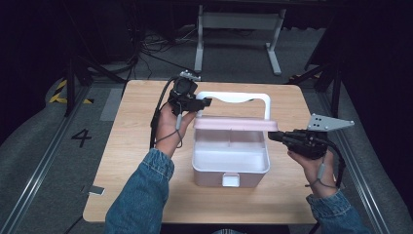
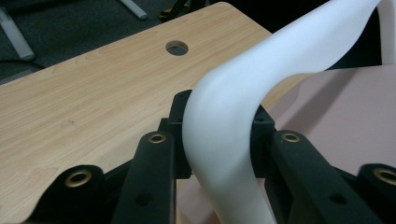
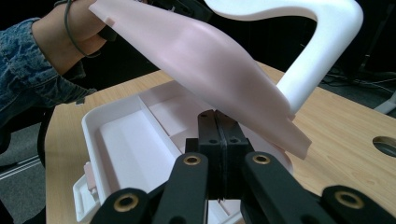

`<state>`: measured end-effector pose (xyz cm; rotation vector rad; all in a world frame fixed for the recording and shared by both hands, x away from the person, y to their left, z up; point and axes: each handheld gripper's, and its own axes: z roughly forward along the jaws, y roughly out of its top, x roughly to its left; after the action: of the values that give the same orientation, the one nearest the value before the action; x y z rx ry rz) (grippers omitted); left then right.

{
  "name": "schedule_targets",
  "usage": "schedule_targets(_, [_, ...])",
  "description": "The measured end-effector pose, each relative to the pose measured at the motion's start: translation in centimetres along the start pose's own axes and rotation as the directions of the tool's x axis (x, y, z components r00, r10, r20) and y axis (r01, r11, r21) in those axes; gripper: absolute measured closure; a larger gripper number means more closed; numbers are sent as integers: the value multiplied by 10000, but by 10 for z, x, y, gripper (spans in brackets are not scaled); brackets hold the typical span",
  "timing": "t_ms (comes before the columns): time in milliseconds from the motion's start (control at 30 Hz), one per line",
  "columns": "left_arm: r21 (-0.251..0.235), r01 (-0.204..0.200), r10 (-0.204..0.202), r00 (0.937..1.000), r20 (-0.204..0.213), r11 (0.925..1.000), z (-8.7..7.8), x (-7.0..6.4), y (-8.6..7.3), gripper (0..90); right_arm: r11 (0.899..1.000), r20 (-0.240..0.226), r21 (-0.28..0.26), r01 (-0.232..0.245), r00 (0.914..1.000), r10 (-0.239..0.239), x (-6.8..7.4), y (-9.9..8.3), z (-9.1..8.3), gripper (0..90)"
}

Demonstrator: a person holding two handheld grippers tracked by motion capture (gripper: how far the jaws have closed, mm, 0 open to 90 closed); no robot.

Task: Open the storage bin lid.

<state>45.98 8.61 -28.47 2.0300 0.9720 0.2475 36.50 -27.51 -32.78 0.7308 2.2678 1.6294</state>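
A pale pink box (image 1: 229, 171) stands mid-table with its pink lid (image 1: 234, 124) raised to about level over the back half. My left gripper (image 1: 202, 102) is shut on the left corner of the lid's white handle (image 1: 234, 96). In the left gripper view the handle (image 2: 224, 116) runs between the jaws, with the lid (image 2: 345, 107) to the right. My right gripper (image 1: 272, 136) is at the box's right side under the lid's end. In its own view the right gripper (image 3: 217, 116) is shut, jaws pressed together over the box wall (image 3: 91, 130), below the lid (image 3: 205, 60) and handle (image 3: 322, 46).
The box has inner dividers and a white latch (image 1: 231, 181) on its front. The wooden table (image 1: 141, 146) has a round hole (image 2: 177, 47) near one far corner. A white frame (image 1: 238, 22) stands on the floor behind; the floor is marked "4" (image 1: 81, 137).
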Motion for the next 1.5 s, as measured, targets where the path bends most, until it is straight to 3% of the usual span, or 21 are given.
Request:
schedule_targets(133, [-482,-627,607,9973,-417,9969,-4,0,-4,559,10000,-14,-35,-29,10000,29,0,0,1,900])
schedule_targets(200, [-682,-1019,970,9927,-713,9925,-8,0,-7,516,10000,-22,-25,-27,10000,26,0,0,1,900])
schedule_targets(300, [-926,-1243,1143,9877,-1063,9879,-15,0,-11,466,10000,-1,-34,-25,10000,25,-1,0,2,900])
schedule_targets(367, [-1076,-1554,1394,9799,-1426,9820,-22,1,-13,440,10000,12,-51,-21,10000,21,-1,0,2,900])
schedule_targets(433, [-1199,-1590,1380,9763,-1665,9800,-29,2,-16,427,10000,-9,-61,9,10000,-9,-1,1,2,900])
schedule_targets(600, [-1372,-1397,1144,9774,-1777,9806,-49,8,-24,413,9999,10,-157,-25,10000,25,-3,3,3,900])
schedule_targets(767, [-1151,-1072,886,9837,-1562,9876,-57,12,-32,401,9996,71,-271,-6,10000,8,-6,6,4,900])
schedule_targets(833, [-967,-875,750,9891,-1264,9915,-62,14,-36,400,9994,82,-340,-47,10000,49,-7,7,5,900])
schedule_targets(1033, [-565,-763,723,9949,-703,9955,-71,14,-45,384,9981,48,-421,-455,9989,457,-10,11,5,900])
schedule_targets(1133, [-405,-921,900,9946,-513,9949,-74,11,-50,351,9974,97,-402,-601,9981,605,-11,12,6,900])
schedule_targets(1267, [-203,-1300,1299,9915,-41,9913,-75,9,-58,224,9961,177,-430,-772,9968,780,-12,13,4,900])
schedule_targets(1333, [-237,-1271,1275,9917,161,9916,-75,10,-61,193,9952,219,-454,-870,9959,881,-14,13,3,900])
schedule_targets(1400, [-306,-1223,1219,9924,-142,9920,-76,10,-64,186,9951,229,-442,-883,9957,893,-14,13,3,900])
schedule_targets(1500, [-414,-1310,1306,9914,-105,9905,-78,9,-66,187,9949,273,-471,-894,9955,908,-15,15,3,900])
